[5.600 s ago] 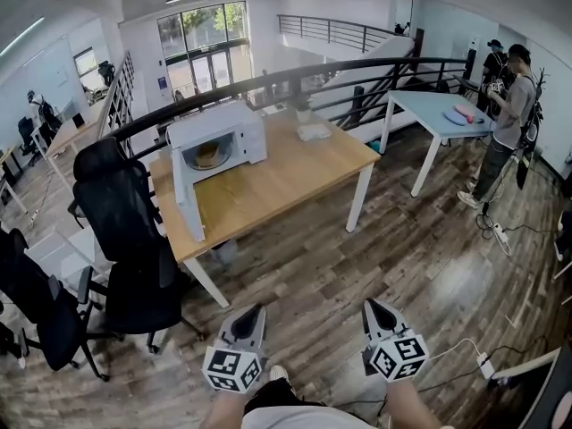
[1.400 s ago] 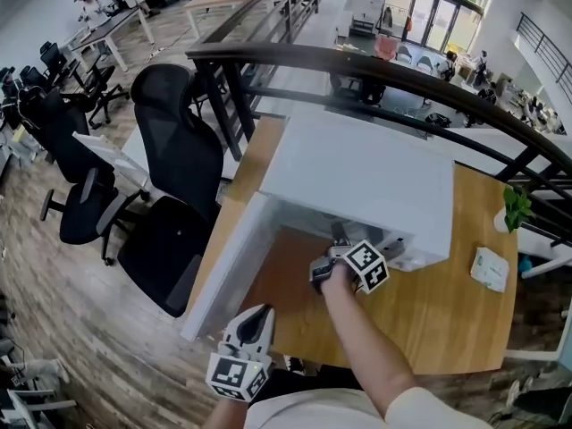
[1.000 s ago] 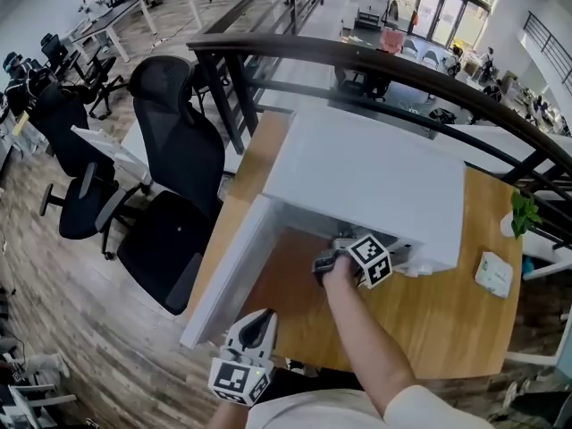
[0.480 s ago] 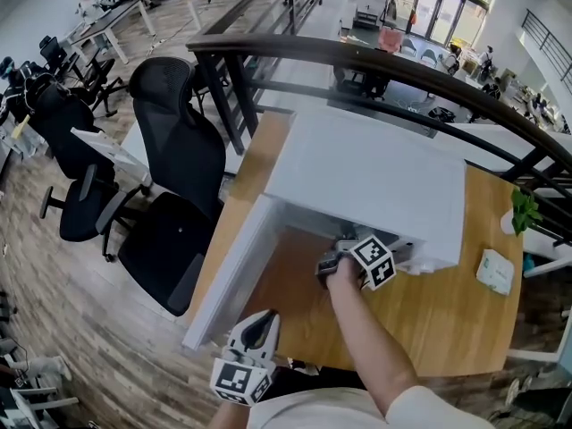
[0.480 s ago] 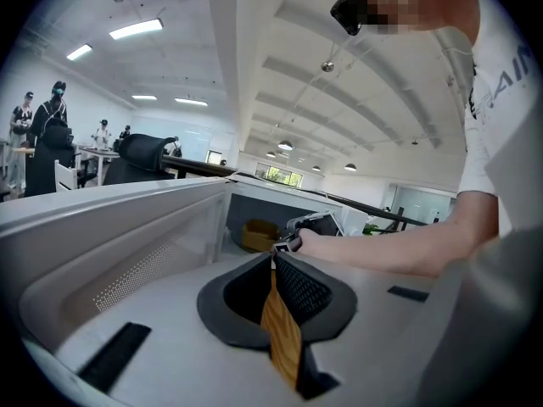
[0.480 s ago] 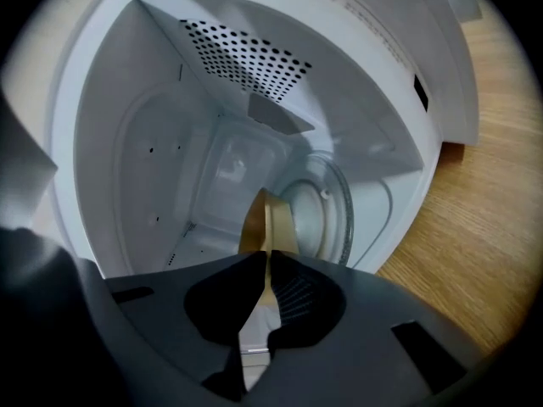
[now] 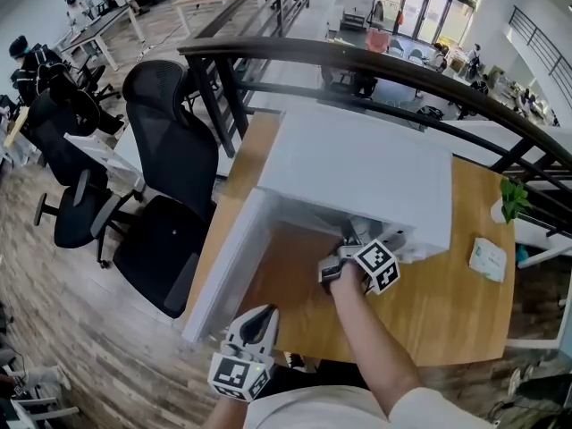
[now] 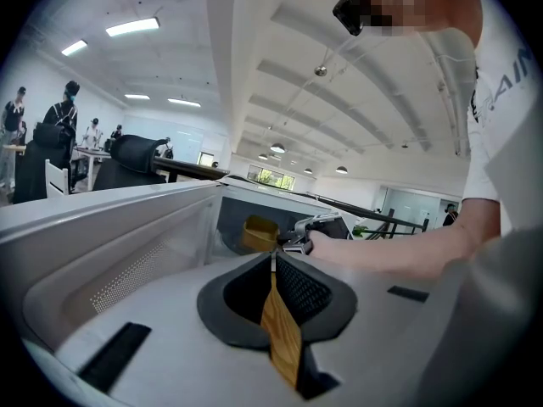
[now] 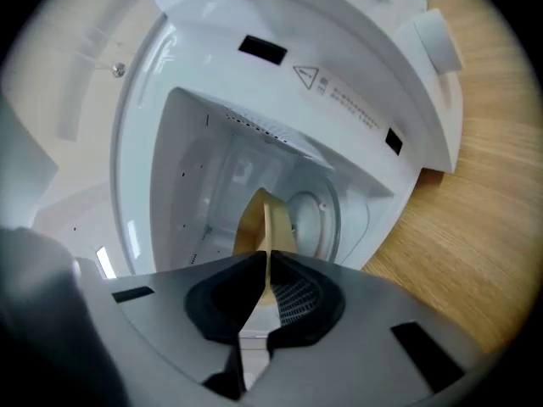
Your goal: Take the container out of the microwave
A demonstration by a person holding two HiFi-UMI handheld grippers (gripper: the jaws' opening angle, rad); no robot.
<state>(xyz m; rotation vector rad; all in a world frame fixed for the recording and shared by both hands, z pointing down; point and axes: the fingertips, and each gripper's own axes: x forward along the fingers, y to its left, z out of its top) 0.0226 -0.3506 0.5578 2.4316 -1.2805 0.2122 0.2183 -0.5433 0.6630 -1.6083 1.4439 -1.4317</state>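
Pinched by its thin rim, tan container [image 9: 265,223] sits edge-on between the jaws of the right gripper [image 9: 266,259]. Jaws have just been closing; now nearly together, both pads on the rim. Container is at the open front of the white microwave [image 7: 357,164], in front of the cavity; the left gripper view shows it against the dark opening. Cannot tell whether its base touches the cavity floor.

Behind the container, deep in the microwave cavity: round turntable [image 9: 307,214], seen obliquely. Cavity walls white and glossy.

Microwave door [image 7: 219,266] hangs wide open, swung out from the microwave's left side toward the person. Right forearm reaches in under the microwave's top front edge.

Left gripper [image 8: 272,258] is well back from the microwave, off the near end of the open door, pointing toward the opening. Its jaws are together, tips meeting, nothing between them; only a sliver of wood grain shows through the slit.

Microwave stands on a wooden table [image 7: 465,320]. Left of the microwave, a black office chair [image 7: 170,150]. Behind the microwave, a dark curved railing [image 7: 375,61].
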